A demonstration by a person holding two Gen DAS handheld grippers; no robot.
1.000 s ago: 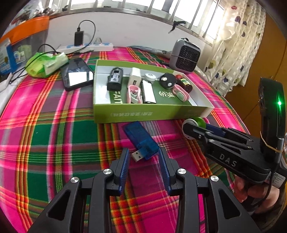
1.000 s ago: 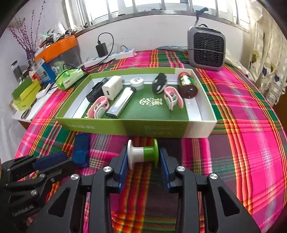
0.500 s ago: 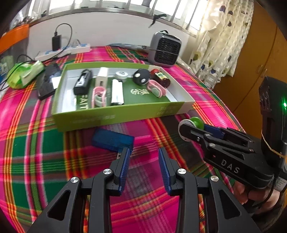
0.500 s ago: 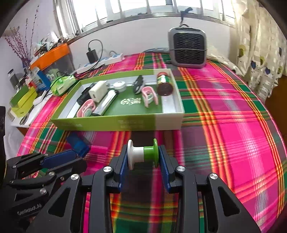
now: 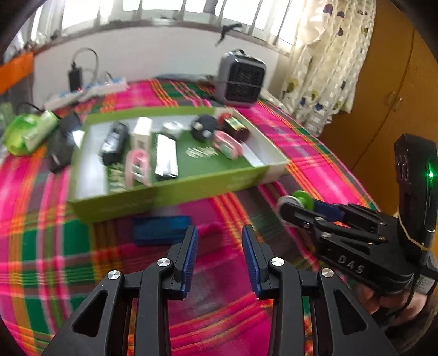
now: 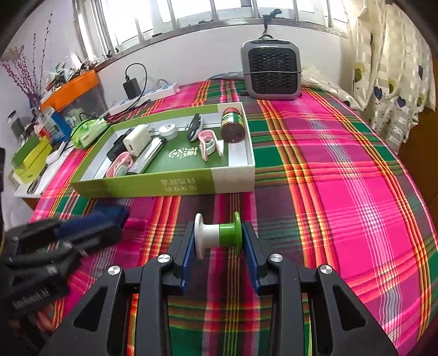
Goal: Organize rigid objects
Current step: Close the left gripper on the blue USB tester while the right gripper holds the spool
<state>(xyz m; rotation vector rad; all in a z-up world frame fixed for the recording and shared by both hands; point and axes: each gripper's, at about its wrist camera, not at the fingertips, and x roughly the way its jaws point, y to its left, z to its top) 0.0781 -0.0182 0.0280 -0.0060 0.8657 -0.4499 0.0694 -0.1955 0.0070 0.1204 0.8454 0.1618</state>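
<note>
Plaid tablecloth [image 6: 342,169] under barred window [image 6: 219,11]; grey heater [image 6: 271,72] behind.

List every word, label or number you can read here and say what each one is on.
"DAS": on the side of the right tool's body, left wrist view.
White characters on the green box floor: too stylised to read.
Printed line on the box's front wall: upside down, too small to read.
Lettering on the left tool's body: blurred, not readable.
Label on the red jar: too small to read.
</note>
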